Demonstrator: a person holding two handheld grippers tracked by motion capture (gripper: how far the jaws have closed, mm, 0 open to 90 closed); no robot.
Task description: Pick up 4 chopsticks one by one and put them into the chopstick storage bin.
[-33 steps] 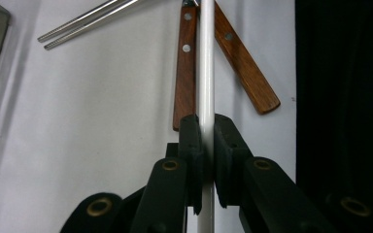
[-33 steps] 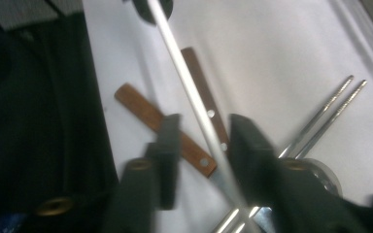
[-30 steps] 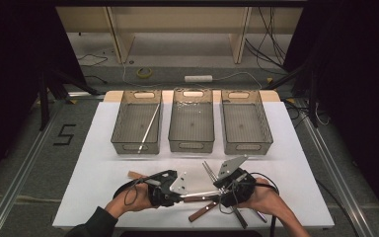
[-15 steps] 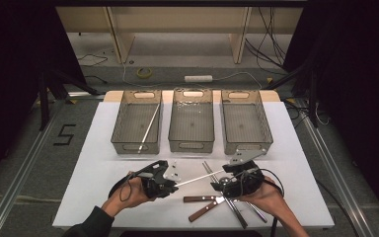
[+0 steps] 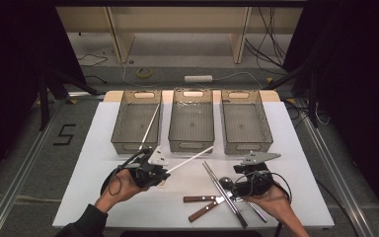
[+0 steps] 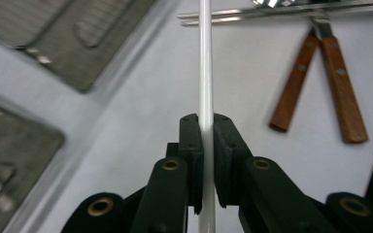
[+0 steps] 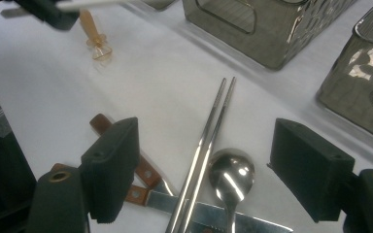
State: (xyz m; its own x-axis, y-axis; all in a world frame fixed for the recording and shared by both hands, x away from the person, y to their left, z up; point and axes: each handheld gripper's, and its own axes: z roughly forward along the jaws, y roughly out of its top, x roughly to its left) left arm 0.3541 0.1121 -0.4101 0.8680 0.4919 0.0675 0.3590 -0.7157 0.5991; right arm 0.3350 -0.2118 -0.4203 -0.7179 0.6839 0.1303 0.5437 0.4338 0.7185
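My left gripper (image 5: 161, 174) is shut on a white chopstick (image 5: 192, 158), which slants up and right toward the middle bin. In the left gripper view the stick (image 6: 205, 73) runs straight up from between the closed pads (image 6: 192, 145). My right gripper (image 5: 240, 181) hovers at the right over a pile of cutlery. Its jaws have just been opening and now stand wide with nothing gripped (image 7: 211, 167). Below them lie a pair of metal chopsticks (image 7: 209, 141), a steel spoon (image 7: 231, 174) and a knife blade (image 7: 213, 213).
Three grey mesh bins stand in a row at the back: left (image 5: 128, 143), middle (image 5: 192, 143), right (image 5: 246, 144). The left one holds another white chopstick (image 5: 149, 126). Two wood-handled knives (image 5: 201, 199) lie near the front edge. A small amber utensil (image 7: 97, 41) lies by the left gripper.
The two grippers have drawn apart. The left one went left and slightly up with the white chopstick. The right one shifted right and its jaws opened wide.
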